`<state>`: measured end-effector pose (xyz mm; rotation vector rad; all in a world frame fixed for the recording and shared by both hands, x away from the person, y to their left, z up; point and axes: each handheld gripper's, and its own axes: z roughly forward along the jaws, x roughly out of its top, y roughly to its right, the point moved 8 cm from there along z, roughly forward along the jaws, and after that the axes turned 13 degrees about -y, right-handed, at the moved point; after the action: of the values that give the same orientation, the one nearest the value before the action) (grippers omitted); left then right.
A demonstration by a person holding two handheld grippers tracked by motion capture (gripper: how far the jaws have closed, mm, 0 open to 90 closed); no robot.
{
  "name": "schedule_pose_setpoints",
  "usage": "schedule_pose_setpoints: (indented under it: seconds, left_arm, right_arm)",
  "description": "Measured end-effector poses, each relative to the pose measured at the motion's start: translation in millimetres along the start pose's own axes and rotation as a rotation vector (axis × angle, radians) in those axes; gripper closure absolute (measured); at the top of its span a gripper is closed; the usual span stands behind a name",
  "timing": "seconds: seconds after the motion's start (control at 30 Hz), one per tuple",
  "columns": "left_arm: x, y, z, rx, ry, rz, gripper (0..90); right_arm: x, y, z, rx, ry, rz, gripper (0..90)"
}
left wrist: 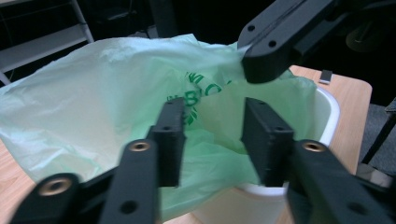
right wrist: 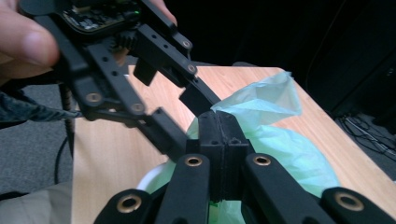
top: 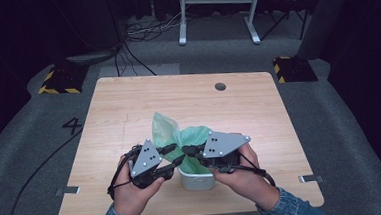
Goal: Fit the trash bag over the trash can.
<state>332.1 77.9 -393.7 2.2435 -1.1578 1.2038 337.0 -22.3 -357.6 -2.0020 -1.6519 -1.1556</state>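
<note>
On the pale wooden counter (top: pixel 128 106), a thin translucent green plastic bag (left wrist: pixel 93 107) is being fitted into the small white plastic bin (left wrist: pixel 327 116) beneath both tools. The right hand-held gripper (right wrist: pixel 222 122) is clamped shut on the film. The left hand-held gripper (left wrist: pixel 212 140) stands part-open, film between its jaws, ungripped. Next, probably, it should pinch that edge and draw it over the rim.

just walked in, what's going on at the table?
A person with a gripper in each hand is fitting a green plastic bag into a small white bin at the near edge of the wooden table. The right gripper is shut on the bag's edge above the bin. The left gripper is open, its jaws either side of bag film at the bin's mouth, not pinching it. Much of the bag is outside the bin.
</note>
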Motion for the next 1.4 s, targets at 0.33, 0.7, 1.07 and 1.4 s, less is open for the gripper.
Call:
schedule_pose_setpoints:
  seconds: [0.33, 0.7, 1.07, 1.4]
  left_arm:
    - [1.7, 3.6, 2.1, 0.012, -0.008, 0.033, 72.3]
    - [-1.4, 0.1, -1.5, 0.038, -0.013, 0.051, 90.0]
    - [-9.7, -2.8, -5.9, 0.062, -0.018, 0.061, 90.0]
    - [-9.5, -5.8, -8.6, 0.089, -0.01, 0.07, 90.0]
  right_arm:
    - [2.5, -6.7, 4.4, 0.034, 0.006, 0.001, 90.0]
    - [1.0, -11.5, 1.7, 0.063, 0.014, 0.006, 89.0]
    - [-3.1, 6.2, -12.9, -0.028, 0.049, 0.074, 58.0]
    - [1.2, 17.2, -25.4, -0.061, 0.104, 0.137, 62.1]
